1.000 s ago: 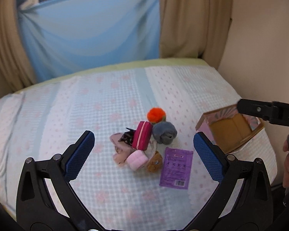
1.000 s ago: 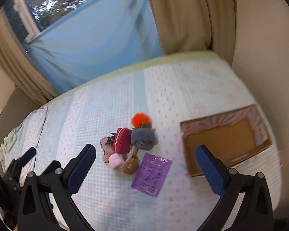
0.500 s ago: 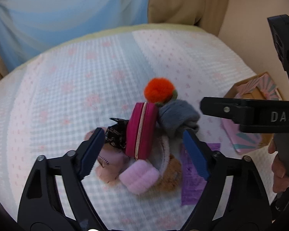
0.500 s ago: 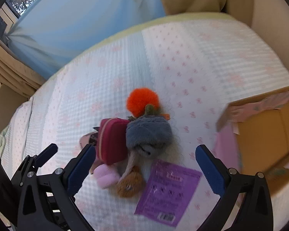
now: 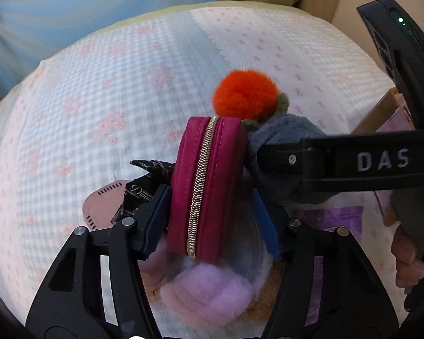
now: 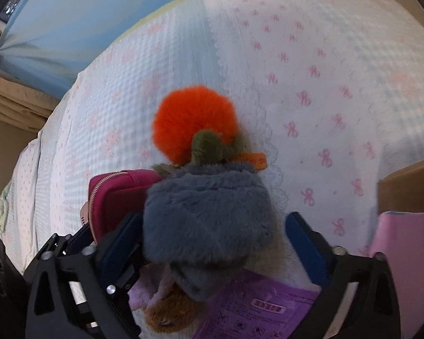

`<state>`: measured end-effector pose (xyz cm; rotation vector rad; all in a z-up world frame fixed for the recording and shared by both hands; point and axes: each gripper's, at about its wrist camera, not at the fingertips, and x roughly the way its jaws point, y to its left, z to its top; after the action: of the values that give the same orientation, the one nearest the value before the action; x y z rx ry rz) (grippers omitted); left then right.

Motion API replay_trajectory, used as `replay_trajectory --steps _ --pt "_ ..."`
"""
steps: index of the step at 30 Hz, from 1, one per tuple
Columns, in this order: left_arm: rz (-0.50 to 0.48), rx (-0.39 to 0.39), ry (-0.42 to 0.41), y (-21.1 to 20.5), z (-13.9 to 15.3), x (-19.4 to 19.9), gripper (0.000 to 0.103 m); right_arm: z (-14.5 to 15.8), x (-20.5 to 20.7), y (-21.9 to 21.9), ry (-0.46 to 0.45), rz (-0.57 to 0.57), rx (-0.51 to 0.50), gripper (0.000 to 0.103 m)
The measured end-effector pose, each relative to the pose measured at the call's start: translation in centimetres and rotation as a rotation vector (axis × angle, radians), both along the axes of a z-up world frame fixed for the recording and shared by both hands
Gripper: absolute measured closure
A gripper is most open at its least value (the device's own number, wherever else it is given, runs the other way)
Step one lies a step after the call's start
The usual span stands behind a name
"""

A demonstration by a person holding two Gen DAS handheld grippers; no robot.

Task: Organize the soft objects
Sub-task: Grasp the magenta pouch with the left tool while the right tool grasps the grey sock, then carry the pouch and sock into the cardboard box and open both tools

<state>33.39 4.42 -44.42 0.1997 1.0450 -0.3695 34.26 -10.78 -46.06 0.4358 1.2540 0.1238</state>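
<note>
A pile of soft things lies on the bed. My left gripper (image 5: 212, 220) has its blue pads on either side of a magenta zip pouch (image 5: 206, 180); the left pad touches it, the right pad stands slightly off. My right gripper (image 6: 220, 243) straddles a grey plush (image 6: 209, 226), its jaws still apart, the left pad touching. An orange pompom (image 6: 192, 118) lies just beyond; it also shows in the left wrist view (image 5: 243, 96). A lilac fluffy piece (image 5: 209, 293), a brown plush (image 6: 166, 310) and a purple sachet (image 6: 257, 308) lie near.
A cardboard box (image 6: 407, 189) with pink lining stands at the right on the bedspread (image 6: 325, 70). A pink flat item (image 5: 104, 203) and a black wrapper (image 5: 144, 186) lie left of the pouch. Curtains hang behind the bed.
Both grippers have moved down and forward into the pile. The left jaws have narrowed around the magenta pouch; the right jaws have narrowed around the grey plush.
</note>
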Motion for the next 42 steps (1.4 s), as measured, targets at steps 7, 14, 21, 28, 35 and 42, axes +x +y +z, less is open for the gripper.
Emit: replay_trajectory --steps 7,14,21,28,35,42 --pt "0.002 0.043 0.014 -0.2 -0.5 0.5 0.069 -1.1 0.1 0.1 0.022 -0.007 0.047 0.041" --pt "0.005 0.039 0.005 -0.7 0.0 0.1 0.078 -0.4 -0.2 0.3 -0.003 -0.028 0.032 0.062" --pt "0.020 -0.003 -0.033 0.0 3.3 -0.9 0.080 2.4 -1.2 0.6 -0.078 -0.031 -0.022 0.064" --pt "0.043 -0.027 -0.107 1.0 9.8 -2.9 0.080 8.5 -2.8 0.6 -0.169 -0.027 -0.060 0.064" --pt "0.067 -0.067 -0.150 2.3 18.3 -6.1 0.080 16.9 -6.8 0.8 -0.257 -0.025 -0.101 0.064" --pt "0.048 -0.103 -0.205 1.6 26.3 -9.7 0.080 25.5 -12.1 0.0 -0.312 -0.027 -0.151 0.064"
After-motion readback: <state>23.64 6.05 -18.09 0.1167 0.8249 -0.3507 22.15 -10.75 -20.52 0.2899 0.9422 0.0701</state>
